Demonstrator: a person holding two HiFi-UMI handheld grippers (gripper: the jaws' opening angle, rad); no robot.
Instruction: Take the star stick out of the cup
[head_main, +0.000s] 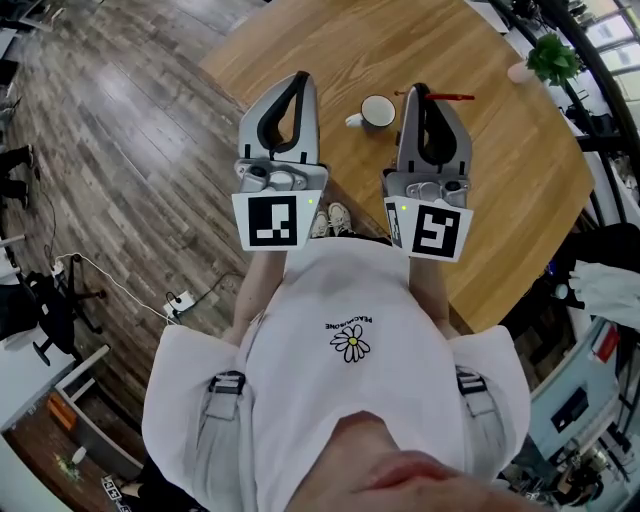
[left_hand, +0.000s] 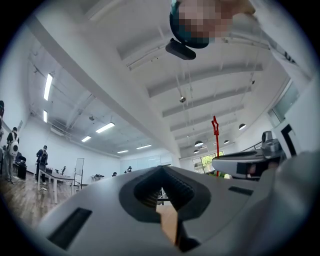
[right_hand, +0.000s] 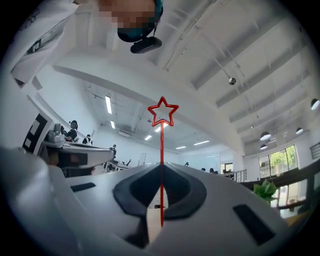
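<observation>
Star stick (right_hand: 161, 150) (red) in right gripper (right_hand: 161, 164)

One white cup (head_main: 376, 112) on wooden table (head_main: 500, 170)

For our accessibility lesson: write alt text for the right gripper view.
The right gripper is shut on a thin red star stick, star end raised against a white ceiling. A green plant shows at lower right.

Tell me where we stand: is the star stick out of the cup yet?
Done, it seems: the star stick is clamped in the right tool, clear of the cup, which stands on the table and looks empty. In hand: only the stick; the left tool is shut on nothing. Left: probably just setting the stick down.
</observation>
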